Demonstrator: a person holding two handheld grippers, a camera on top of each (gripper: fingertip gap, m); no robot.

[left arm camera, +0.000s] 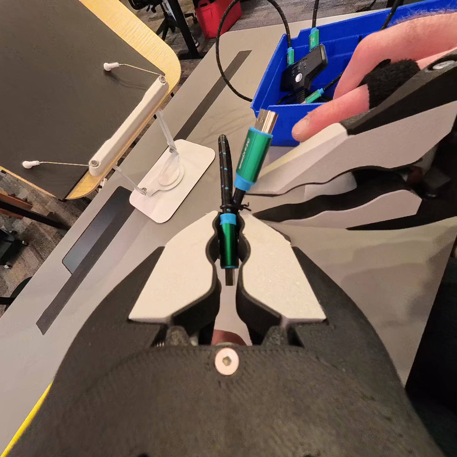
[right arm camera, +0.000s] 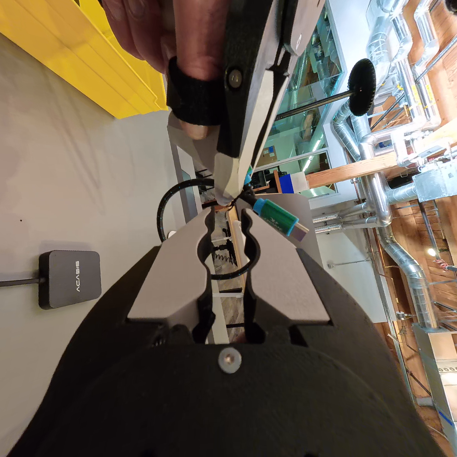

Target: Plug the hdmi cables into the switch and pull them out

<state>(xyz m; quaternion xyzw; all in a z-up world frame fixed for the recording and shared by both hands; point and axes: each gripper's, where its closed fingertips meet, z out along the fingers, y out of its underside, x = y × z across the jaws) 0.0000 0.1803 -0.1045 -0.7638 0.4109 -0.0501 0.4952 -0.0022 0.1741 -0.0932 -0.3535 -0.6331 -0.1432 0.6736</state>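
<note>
Left wrist view: left gripper (left arm camera: 228, 217) is clamping a green plug (left arm camera: 227, 243); right gripper (left arm camera: 249, 207), reaching in from the right edge, is standing apart, its base cut off.

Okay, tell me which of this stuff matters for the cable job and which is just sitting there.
For the job:
left gripper, shut on one green plug
free green plug
black switch in the blue bin
right gripper

Lying about:
white stand
yellow bin
grey box
</note>
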